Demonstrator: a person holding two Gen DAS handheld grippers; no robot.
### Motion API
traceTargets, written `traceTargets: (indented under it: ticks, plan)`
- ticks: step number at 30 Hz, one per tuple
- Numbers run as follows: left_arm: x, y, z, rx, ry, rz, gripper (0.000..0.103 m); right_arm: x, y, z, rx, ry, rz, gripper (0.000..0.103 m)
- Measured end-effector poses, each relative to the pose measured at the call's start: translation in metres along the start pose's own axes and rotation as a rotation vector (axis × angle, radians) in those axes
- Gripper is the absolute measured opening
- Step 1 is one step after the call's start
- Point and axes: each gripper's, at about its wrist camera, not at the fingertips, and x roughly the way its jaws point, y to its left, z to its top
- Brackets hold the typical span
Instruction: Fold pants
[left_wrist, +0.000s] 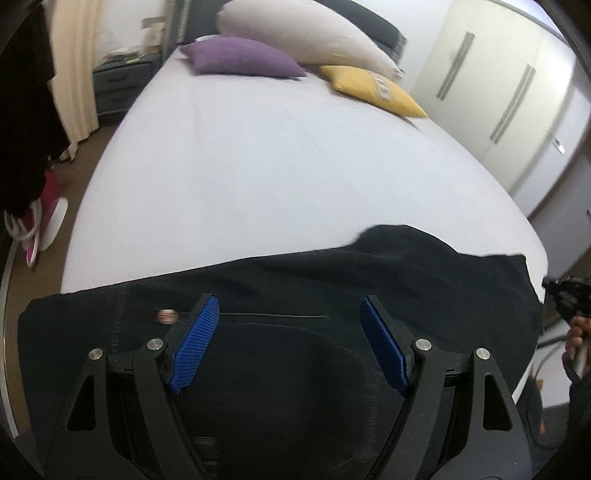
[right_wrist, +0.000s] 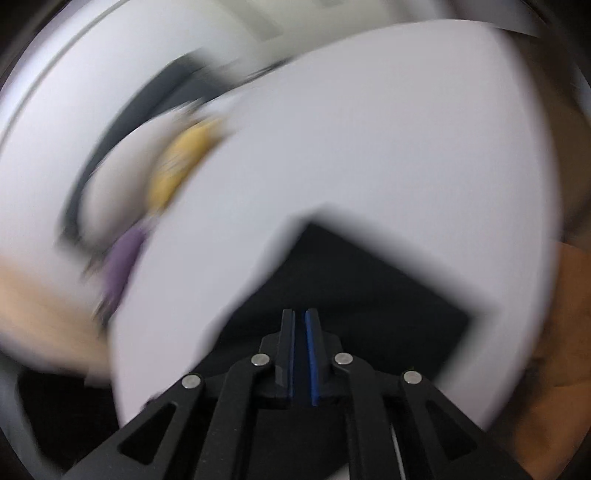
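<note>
My left claw (left_wrist: 290, 343) hangs just above the pants (left_wrist: 295, 280), its blue pads spread wide apart with nothing between them. The pants lie across the near end of the bed (left_wrist: 258, 166), stretching to both sides of that claw; a small metal button (left_wrist: 168, 316) sits on the cloth just beside the claw's left pad. My right claw (right_wrist: 300, 350) has its pads brought together, only a thin slit between them, and I cannot make out any cloth caught there; the pants (right_wrist: 351, 288) spread out directly beyond and under its tips.

The pants are black, laid mostly flat, with one raised fold on their far edge and a stitched pocket line near the button.

The right wrist view is badly smeared, so the yellow pillow (right_wrist: 181, 166) and purple pillow (right_wrist: 122, 262) beyond the pants are mere streaks. My left claw hides the cloth beneath it.
</note>
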Motion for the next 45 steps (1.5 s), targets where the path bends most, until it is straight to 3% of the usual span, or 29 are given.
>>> traceTargets:
  ticks: [3, 6, 10, 12, 14, 15, 17, 19, 20, 21, 24, 26, 27, 29, 31, 34, 36, 42, 45]
  plan:
    - [0.007, 0.017, -0.007, -0.042, 0.030, 0.004, 0.078, 0.048, 0.095, -0.036, -0.167, 0.198, 0.243, 0.020]
    - [0.010, 0.025, -0.014, -0.031, 0.035, -0.001, 0.078, 0.106, 0.169, -0.083, -0.224, 0.385, 0.426, 0.028]
    - [0.015, 0.018, -0.018, -0.021, 0.037, 0.003, 0.080, 0.182, 0.211, -0.148, -0.225, 0.596, 0.487, 0.028]
    - [0.024, 0.011, -0.019, -0.018, 0.041, 0.008, 0.080, 0.218, 0.207, -0.163, -0.189, 0.673, 0.444, 0.026]
    - [0.027, 0.010, -0.020, -0.008, 0.045, 0.018, 0.080, 0.239, 0.193, -0.158, -0.173, 0.653, 0.407, 0.002]
    - [0.029, 0.008, -0.021, -0.005, 0.045, 0.020, 0.080, 0.240, 0.181, -0.154, -0.137, 0.634, 0.392, 0.000]
    - [0.031, 0.009, -0.021, -0.005, 0.043, 0.019, 0.080, 0.230, 0.149, -0.129, -0.057, 0.508, 0.341, 0.000]
    - [0.034, 0.008, -0.022, -0.007, 0.040, 0.019, 0.080, 0.213, 0.125, -0.101, -0.040, 0.399, 0.239, 0.000]
    - [0.037, 0.006, -0.023, -0.007, 0.039, 0.023, 0.081, 0.199, 0.113, -0.094, -0.036, 0.372, 0.202, 0.002]
    - [0.038, 0.004, -0.023, -0.005, 0.038, 0.027, 0.081, 0.184, 0.108, -0.092, -0.040, 0.354, 0.200, 0.009]
    - [0.041, -0.001, -0.024, 0.007, 0.039, 0.045, 0.081, 0.136, 0.113, -0.106, -0.094, 0.374, 0.390, 0.011]
    - [0.042, -0.003, -0.024, 0.014, 0.042, 0.054, 0.081, 0.116, 0.115, -0.132, -0.141, 0.442, 0.483, 0.027]
    - [0.043, -0.003, -0.025, 0.015, 0.043, 0.057, 0.081, 0.112, 0.112, -0.146, -0.165, 0.481, 0.490, 0.034]
    - [0.044, -0.003, -0.024, 0.019, 0.044, 0.061, 0.081, 0.113, 0.097, -0.168, -0.182, 0.513, 0.434, 0.034]
    - [0.045, -0.004, -0.024, 0.020, 0.045, 0.062, 0.081, 0.118, 0.057, -0.168, -0.065, 0.508, 0.399, 0.000]
    - [0.046, -0.006, -0.024, 0.025, 0.046, 0.068, 0.081, 0.098, 0.010, -0.137, 0.038, 0.359, 0.350, 0.000]
    - [0.046, -0.006, -0.025, 0.030, 0.047, 0.073, 0.081, 0.072, -0.032, -0.100, 0.073, 0.215, 0.261, 0.000]
    - [0.044, -0.004, -0.026, 0.039, 0.047, 0.077, 0.081, 0.002, -0.134, -0.025, 0.224, -0.082, 0.022, 0.000]
    - [0.045, -0.004, -0.026, 0.047, 0.050, 0.086, 0.081, -0.025, -0.170, -0.017, 0.340, -0.153, 0.031, 0.000]
